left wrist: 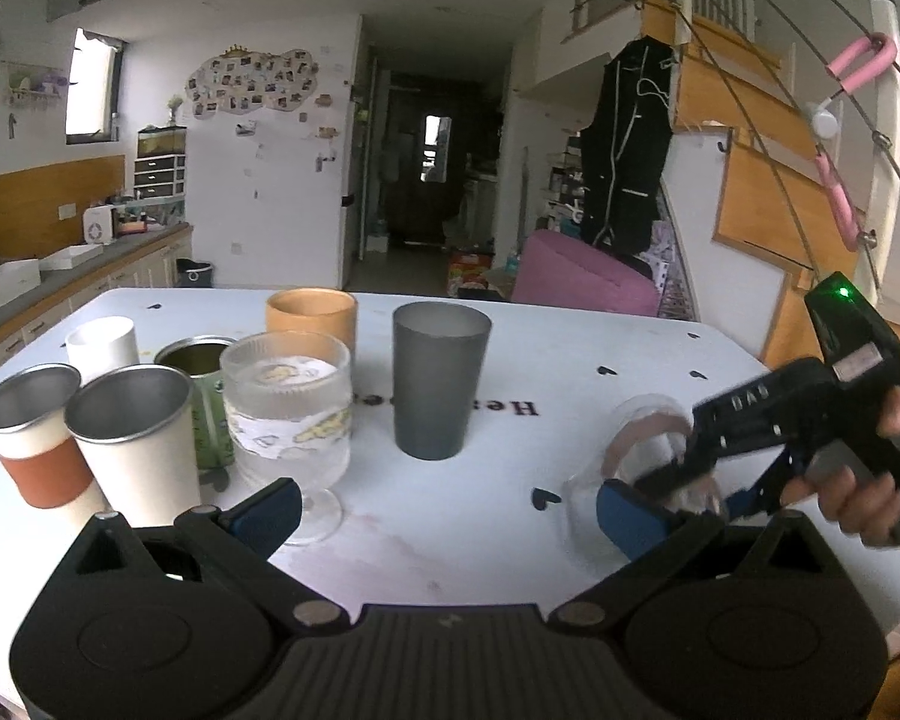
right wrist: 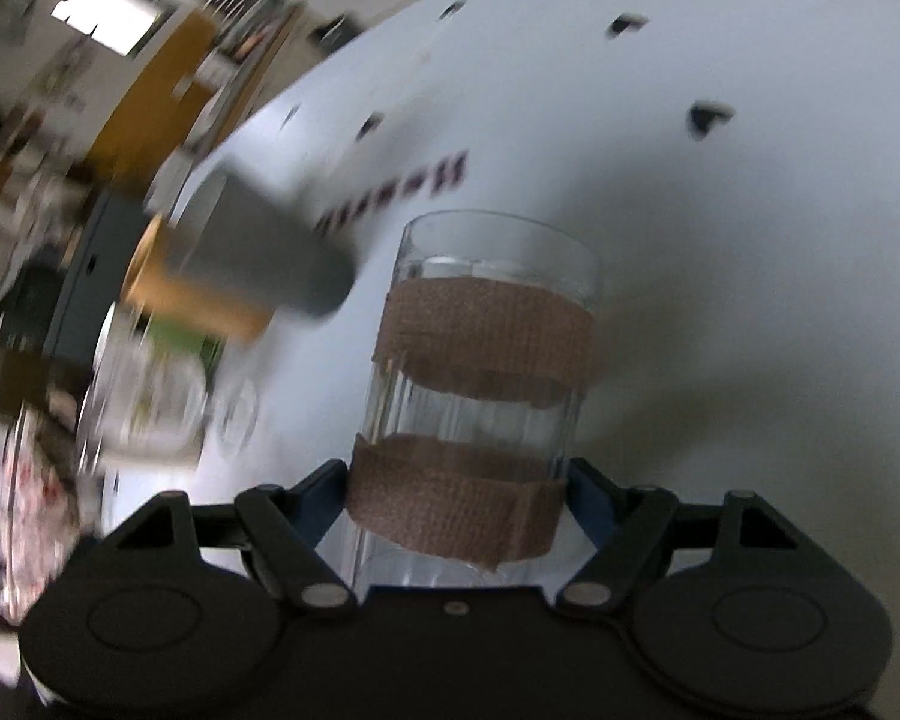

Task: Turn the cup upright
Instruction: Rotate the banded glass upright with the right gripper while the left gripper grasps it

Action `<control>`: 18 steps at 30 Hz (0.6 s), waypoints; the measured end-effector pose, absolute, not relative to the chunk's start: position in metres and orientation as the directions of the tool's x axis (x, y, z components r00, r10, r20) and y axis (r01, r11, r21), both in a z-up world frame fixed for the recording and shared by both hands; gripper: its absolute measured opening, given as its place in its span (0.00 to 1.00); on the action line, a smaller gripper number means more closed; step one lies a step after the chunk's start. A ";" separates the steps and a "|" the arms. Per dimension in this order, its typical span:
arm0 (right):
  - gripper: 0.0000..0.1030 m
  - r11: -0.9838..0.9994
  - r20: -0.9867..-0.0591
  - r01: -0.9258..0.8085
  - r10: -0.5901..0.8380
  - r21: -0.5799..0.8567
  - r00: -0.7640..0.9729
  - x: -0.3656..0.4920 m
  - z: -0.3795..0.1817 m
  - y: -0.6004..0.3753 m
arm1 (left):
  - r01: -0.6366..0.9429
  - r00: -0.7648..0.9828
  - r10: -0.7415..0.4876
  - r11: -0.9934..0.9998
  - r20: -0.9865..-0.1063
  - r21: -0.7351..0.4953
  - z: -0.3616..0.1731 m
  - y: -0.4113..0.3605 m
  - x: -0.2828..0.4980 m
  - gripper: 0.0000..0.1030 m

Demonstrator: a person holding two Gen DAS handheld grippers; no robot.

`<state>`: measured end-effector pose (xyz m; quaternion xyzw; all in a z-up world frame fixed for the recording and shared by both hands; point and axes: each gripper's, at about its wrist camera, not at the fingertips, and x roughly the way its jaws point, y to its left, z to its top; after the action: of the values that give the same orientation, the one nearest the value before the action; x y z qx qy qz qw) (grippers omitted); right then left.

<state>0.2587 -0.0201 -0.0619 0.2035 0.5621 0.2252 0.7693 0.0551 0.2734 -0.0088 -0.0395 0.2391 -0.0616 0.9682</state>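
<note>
Jaws of right gripper (right wrist: 457,501) clamp glass cup (right wrist: 480,372) tilted.

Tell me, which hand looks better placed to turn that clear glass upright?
The right. The right gripper is already shut on the glass, clamping its lower brown band. The left gripper is open, holds nothing, and points at the bare table between the glass and the gray cup.

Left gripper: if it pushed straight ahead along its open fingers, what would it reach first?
Probably bare table, then the dark grey tumbler further on. The left gripper is open; the stemmed glass stands beside its left finger. Depth is uncertain.
</note>
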 end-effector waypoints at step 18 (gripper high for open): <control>0.80 0.771 -0.709 -0.242 0.636 0.589 0.304 0.182 -0.064 -0.014 | 0.176 0.790 -0.329 0.930 -0.517 -0.323 -0.012 0.263 0.075 0.97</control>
<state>0.1822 -0.0139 -0.0635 0.1899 0.5193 0.2797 0.7849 0.0746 0.2630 -0.0124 -0.1299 0.2945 -0.1348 0.9371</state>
